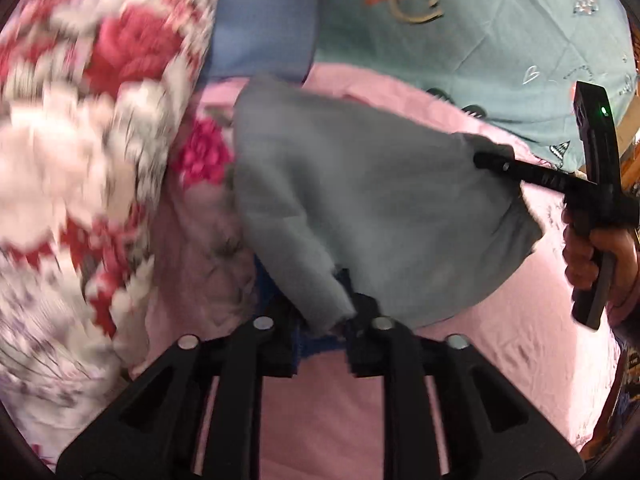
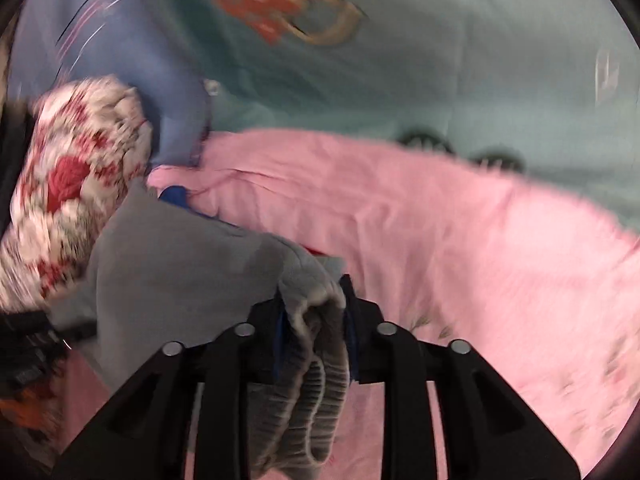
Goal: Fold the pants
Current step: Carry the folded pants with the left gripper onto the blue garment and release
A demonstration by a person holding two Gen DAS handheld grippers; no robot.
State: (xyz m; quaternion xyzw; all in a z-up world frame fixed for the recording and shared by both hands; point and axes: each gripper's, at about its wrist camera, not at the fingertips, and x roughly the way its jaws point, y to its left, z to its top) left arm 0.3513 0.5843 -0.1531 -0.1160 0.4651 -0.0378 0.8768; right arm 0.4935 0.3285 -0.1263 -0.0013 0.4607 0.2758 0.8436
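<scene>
Above the pink sheet [image 1: 500,344], grey fleecy pants [image 1: 360,200] bunched between left gripper [image 1: 320,320] and right gripper [image 2: 312,312], both clamped on them

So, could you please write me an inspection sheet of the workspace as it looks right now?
Surface: pink bedsheet, wrinkled, with a teal printed cover behind it.
Job's things: grey pants, lifted off the sheet and stretched between both claws; ribbed band bunched in the right one.
Clutter: floral quilt bundled at the left; blue cloth behind it.
Grippers: left claw shut on a pants edge; right claw shut on the bunched band.
Cables: nothing seen.
Surroundings: image blurred; a hand grips the right handle.
</scene>
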